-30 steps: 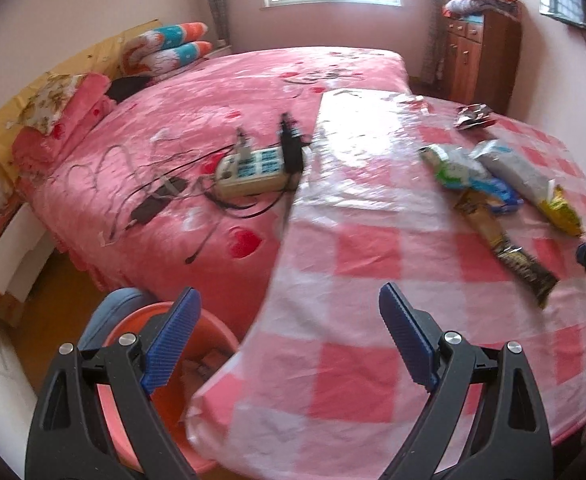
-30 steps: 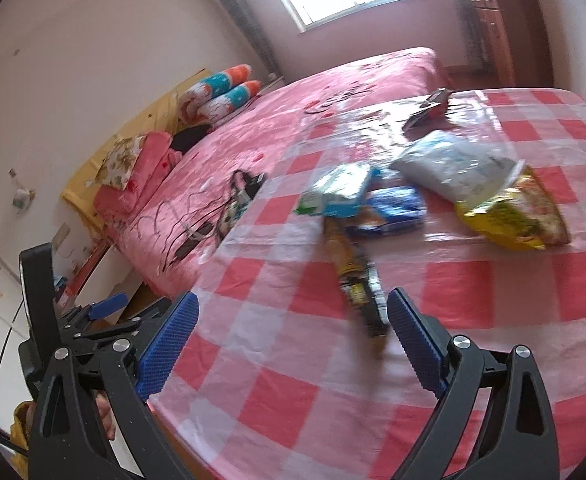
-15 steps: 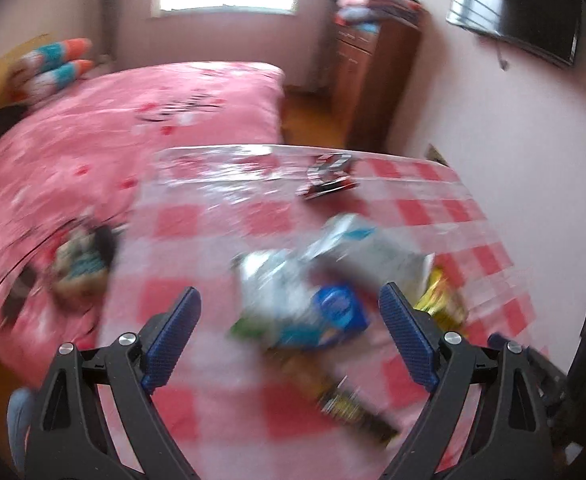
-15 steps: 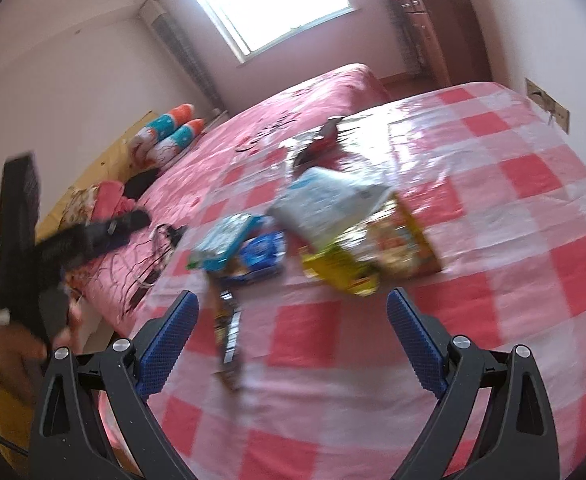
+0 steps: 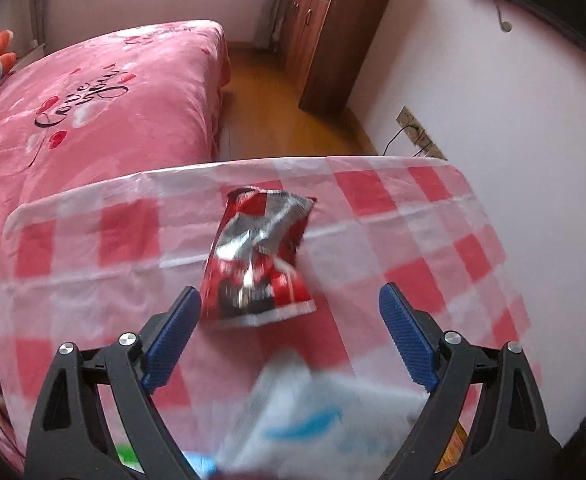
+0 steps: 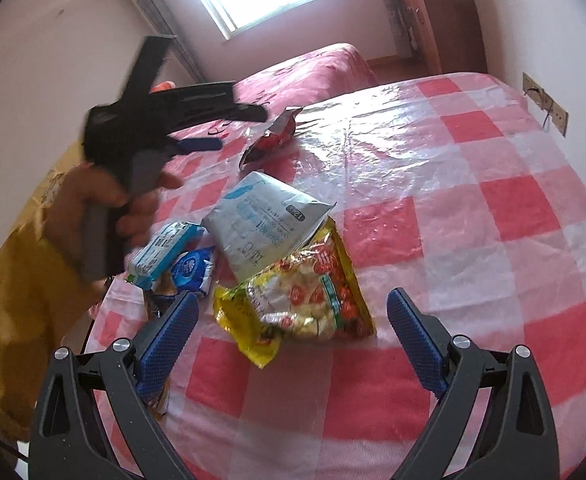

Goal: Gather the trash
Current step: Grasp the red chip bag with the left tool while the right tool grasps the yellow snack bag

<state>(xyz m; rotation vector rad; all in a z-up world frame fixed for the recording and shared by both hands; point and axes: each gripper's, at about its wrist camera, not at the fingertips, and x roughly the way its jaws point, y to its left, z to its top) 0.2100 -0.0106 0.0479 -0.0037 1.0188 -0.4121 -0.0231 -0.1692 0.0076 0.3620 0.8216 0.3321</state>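
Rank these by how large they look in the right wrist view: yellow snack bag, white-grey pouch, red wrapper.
1. yellow snack bag, nearest the camera.
2. white-grey pouch, close to it in size, so this order is unsure.
3. red wrapper, clearly smallest, but also farthest away.

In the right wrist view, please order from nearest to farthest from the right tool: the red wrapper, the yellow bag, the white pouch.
1. yellow bag: just ahead of the right tool, between its open fingers.
2. white pouch: behind it, partly lying over the bag's far end.
3. red wrapper: farthest, alone near the table's far edge.
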